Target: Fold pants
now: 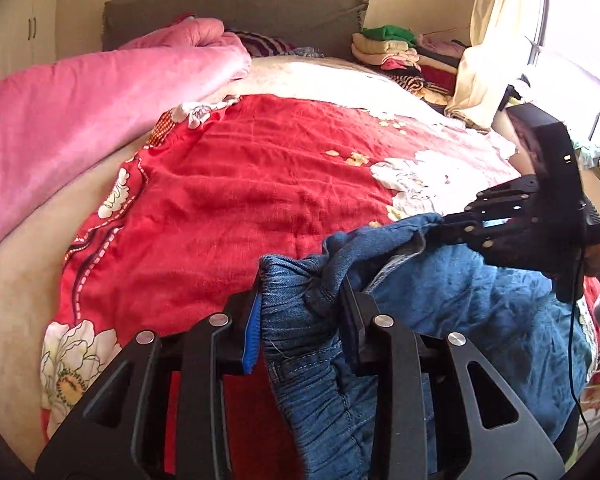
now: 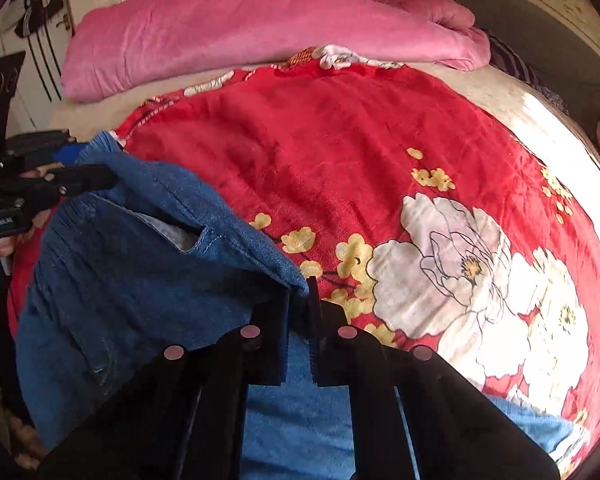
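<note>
Blue denim pants hang between my two grippers above the near edge of the bed. My left gripper is shut on the bunched elastic waistband at one end. My right gripper is shut on the other end of the waistband; it also shows in the left wrist view at the right. In the right wrist view the pants stretch from my right gripper to the left gripper at the far left. The legs hang below, out of sight.
A red floral blanket covers the bed. A pink quilt lies along its far left side. Folded clothes are stacked by the grey headboard. A curtain and window are at the right.
</note>
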Demonstrator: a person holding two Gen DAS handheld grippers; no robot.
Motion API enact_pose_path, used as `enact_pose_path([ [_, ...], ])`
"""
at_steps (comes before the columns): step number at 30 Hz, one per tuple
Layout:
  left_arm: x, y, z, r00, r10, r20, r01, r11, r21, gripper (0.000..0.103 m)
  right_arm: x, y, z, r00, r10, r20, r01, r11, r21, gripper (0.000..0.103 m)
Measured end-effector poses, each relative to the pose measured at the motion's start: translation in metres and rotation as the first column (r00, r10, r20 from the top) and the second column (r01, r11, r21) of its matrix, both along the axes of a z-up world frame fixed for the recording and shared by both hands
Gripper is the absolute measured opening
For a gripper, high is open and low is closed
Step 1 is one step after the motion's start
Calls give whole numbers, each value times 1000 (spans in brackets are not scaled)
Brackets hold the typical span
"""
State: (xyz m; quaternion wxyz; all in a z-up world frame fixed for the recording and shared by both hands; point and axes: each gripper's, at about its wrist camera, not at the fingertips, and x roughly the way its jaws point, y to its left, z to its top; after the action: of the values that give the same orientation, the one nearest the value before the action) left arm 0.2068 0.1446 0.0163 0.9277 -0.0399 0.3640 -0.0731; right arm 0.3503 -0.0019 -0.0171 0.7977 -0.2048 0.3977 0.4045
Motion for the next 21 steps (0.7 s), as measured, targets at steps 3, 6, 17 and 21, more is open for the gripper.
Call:
enact_pose_path([
  [3, -14, -5, 12, 999, -31, 41, 31, 999, 7, 24, -21, -25, 27, 999, -50, 4, 50, 993, 107, 7],
  [6, -34, -13, 25, 992, -77, 95, 76, 997, 19, 24, -53, -41, 49, 996, -77, 40, 70, 986, 149, 6],
  [17, -137, -37, 13, 974, -171, 147, 151, 979, 136, 26, -202, -76, 40, 999, -51, 9, 48, 978, 203, 6],
  [21, -162, -34, -5, 983, -149, 107, 138, 985, 106, 29, -237, -73, 4, 997, -47, -65, 58, 982, 181, 7],
])
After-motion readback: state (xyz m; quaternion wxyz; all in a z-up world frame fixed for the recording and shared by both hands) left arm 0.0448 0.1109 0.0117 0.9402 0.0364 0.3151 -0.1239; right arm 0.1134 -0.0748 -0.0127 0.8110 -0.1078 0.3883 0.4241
